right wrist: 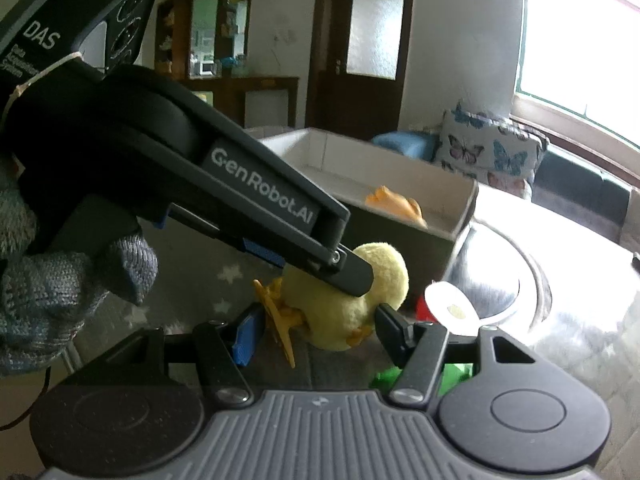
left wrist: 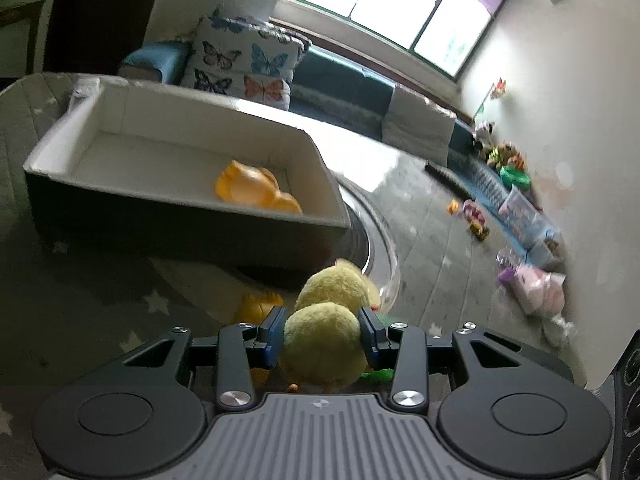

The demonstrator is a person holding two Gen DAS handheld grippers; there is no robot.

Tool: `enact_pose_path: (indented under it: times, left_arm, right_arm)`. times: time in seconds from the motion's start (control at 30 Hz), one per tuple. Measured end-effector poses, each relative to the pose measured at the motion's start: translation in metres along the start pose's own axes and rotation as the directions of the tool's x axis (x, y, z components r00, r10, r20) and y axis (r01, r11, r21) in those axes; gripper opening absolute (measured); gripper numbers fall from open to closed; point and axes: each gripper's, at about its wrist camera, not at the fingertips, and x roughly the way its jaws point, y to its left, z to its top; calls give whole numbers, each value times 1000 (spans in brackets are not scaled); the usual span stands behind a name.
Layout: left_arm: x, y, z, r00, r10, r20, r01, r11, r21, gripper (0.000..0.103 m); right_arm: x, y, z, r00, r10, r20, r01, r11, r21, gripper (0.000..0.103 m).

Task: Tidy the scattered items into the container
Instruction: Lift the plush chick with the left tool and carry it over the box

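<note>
The box (left wrist: 120, 200), white inside and dark outside, is sitting on the grey star-patterned mat (left wrist: 80, 292) at the left of the left wrist view, tilted in the frame, and an orange rubber duck (left wrist: 256, 188) is lying inside it near the right-hand wall. Just in front of the box a second orange toy (left wrist: 258, 306) is resting on the mat, partly hidden behind the gripper's finger. Next to it the left gripper (left wrist: 322, 332) is clamping a yellow plush duck (left wrist: 324, 344) between its blue-padded fingers, both pads pressing into the plush body, while the plush head is poking out ahead toward the box. A scrap of green (left wrist: 378, 376) is showing under the right finger. Farther right, beyond the mat, small toys and packets (left wrist: 532, 284) are lying scattered on the floor along the wall. From the right wrist view, a gloved hand (right wrist: 60, 276) is gripping the left gripper (right wrist: 348, 276) at the left edge, and its dark finger is pressing across the plush duck (right wrist: 344, 308), which is just in front of the box (right wrist: 400, 232). The right gripper (right wrist: 316, 332) is standing spread apart, its fingers either side of the plush duck's lower body without squeezing it, with an orange plastic piece (right wrist: 280, 320) beside its left finger.
</note>
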Motion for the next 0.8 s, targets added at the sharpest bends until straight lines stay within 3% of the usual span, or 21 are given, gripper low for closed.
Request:
enact_pose_path:
  times: [0.37,0.6,0.8]
  left_arm:
    - [-24,16,62,986,73,147,-66,996,-53,42]
    - [-1,41,103,982,122,146,-106,988,-114,42]
    - [34,70,121,984,153,96,-134,975,-178,42]
  right_arm:
    - [28,-1,67,994,39,103,-27,994,-108,62]
    - [80,-18,100,993,85,82,-75,990,-123,62]
    - [122,-30,104,995,100,23,-98,991,-92,62]
